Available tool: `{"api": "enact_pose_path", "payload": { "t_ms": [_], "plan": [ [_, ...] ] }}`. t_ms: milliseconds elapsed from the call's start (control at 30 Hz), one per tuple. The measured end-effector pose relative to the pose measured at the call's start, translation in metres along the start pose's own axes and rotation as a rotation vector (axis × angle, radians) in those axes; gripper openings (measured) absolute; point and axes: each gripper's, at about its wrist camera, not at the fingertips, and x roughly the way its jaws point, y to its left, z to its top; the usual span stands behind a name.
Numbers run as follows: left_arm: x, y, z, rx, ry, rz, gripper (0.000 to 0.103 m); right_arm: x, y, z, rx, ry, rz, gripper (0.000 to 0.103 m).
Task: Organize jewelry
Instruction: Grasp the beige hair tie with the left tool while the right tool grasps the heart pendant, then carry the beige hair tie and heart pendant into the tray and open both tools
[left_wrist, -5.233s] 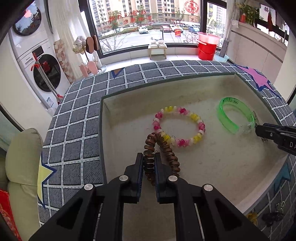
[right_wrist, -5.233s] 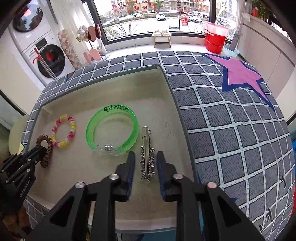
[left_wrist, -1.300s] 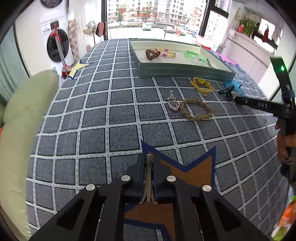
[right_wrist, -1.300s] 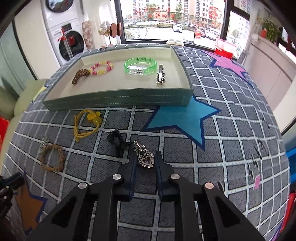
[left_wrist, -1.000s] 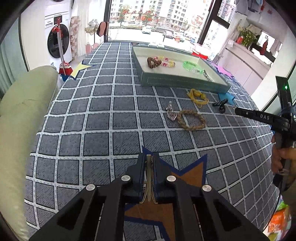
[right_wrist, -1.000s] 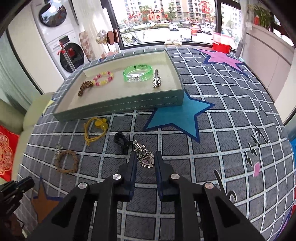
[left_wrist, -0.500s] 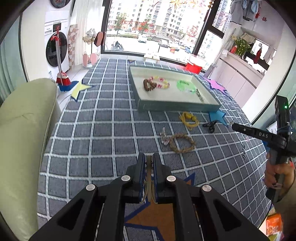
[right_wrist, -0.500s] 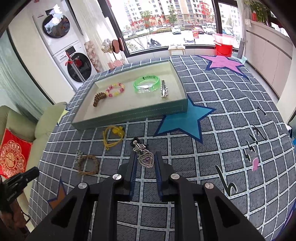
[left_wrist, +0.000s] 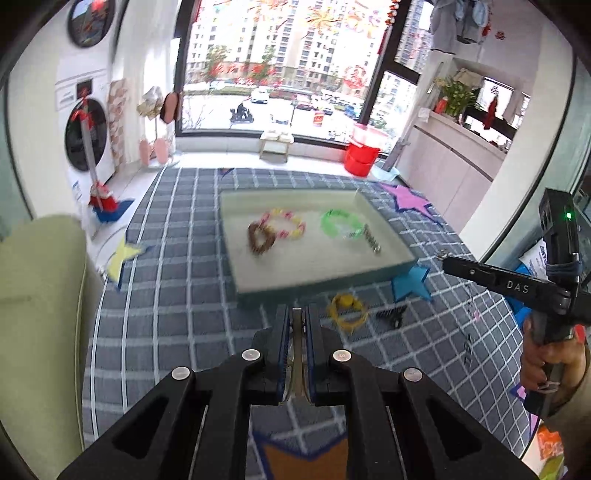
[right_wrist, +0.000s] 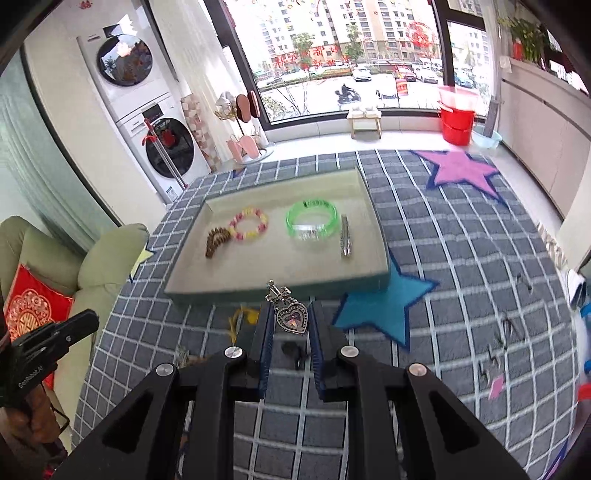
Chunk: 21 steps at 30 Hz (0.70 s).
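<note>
Thin pale item (left_wrist: 296, 332) in left claw (left_wrist: 296, 325) unidentifiable (edge-on, blurred).

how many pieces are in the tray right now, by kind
bracelets: 2 (beaded bracelet, green bangle)
hair ties: 1 (brown spiral hair tie)
hair clips: 1 (silver hair clip)
total in the tray: 4

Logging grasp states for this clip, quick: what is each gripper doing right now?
Left gripper: shut on a thin pale piece; what it is cannot be told.
Right gripper: shut on the heart pendant.
</note>
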Motion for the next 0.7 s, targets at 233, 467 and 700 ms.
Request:
{"api": "enact_pose_path", "payload": {
  "t_ms": [233, 467, 700],
  "plan": [
    [0.024, -0.015, 0.045, 0.057, -0.026, -0.010, 0.022, 0.019, 0.004, 0.041, -0.014, 0.001, 0.008, 0.020],
    [0.069, -0.016, 0.076, 0.060, -0.006, -0.008, 0.022, 0.055, 0.000, 0.063, -0.009, 0.037, 0.010, 0.020],
    [0.112, -0.014, 0.087, 0.055, 0.034, -0.007, 0.022, 0.090, -0.011, 0.072, 0.013, 0.086, -0.004, 0.020]
  ]
}}
